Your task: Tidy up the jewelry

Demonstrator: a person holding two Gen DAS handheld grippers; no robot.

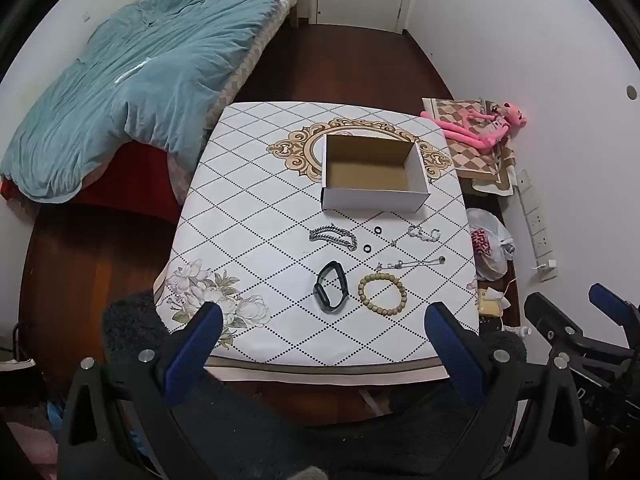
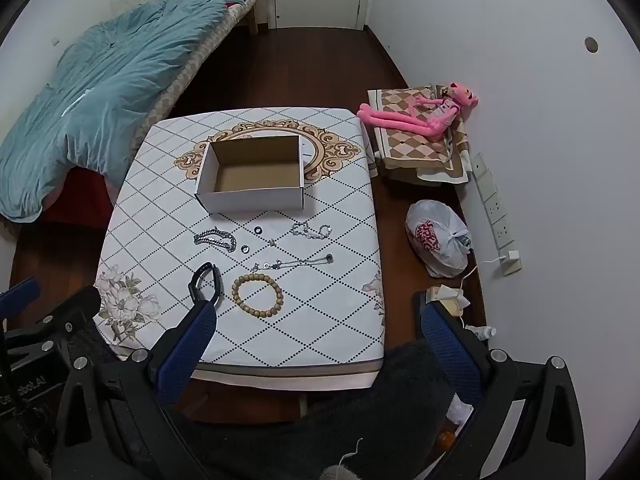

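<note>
One open cardboard box [image 1: 374, 172] stands on the far half of the bench [image 1: 248, 208], over the gold ornament printed on the cloth; nothing lies inside it. In front of the box the jewelry is spread out loose on the cloth, each piece apart from the others. Counted: one silver chain bracelet [image 1: 333, 237] at the left, two small black rings [image 1: 377, 230] [image 1: 367, 248] in the middle, one pale silver bracelet [image 1: 424, 234] at the right, one thin chain with a dark bead at its end [image 1: 412, 264], one black band [image 1: 331, 286] and one wooden bead bracelet [image 1: 382, 293] nearest the viewer. A tiny piece lies between the rings and the pale bracelet — too small to tell what it is.

Both claws hang over the near edge of the bench, pointing steeply down. The left claw [image 1: 324, 344] is spread wide with nothing between its blue pads; the right claw [image 2: 316, 340] is likewise spread wide and empty, its left finger overlapping the black band only in the picture.

Off the bench, one pink plush toy [image 2: 416, 114] lies on a folded checked cloth [image 2: 416, 148] by the wall, and one tied white plastic bag [image 2: 438, 240] sits on the floor with red lettering I cannot read. One blue quilt [image 1: 132, 80] covers the bed. On the left claw's body, seen from the right wrist view, mirrored white writing shows — not legible in full.
</note>
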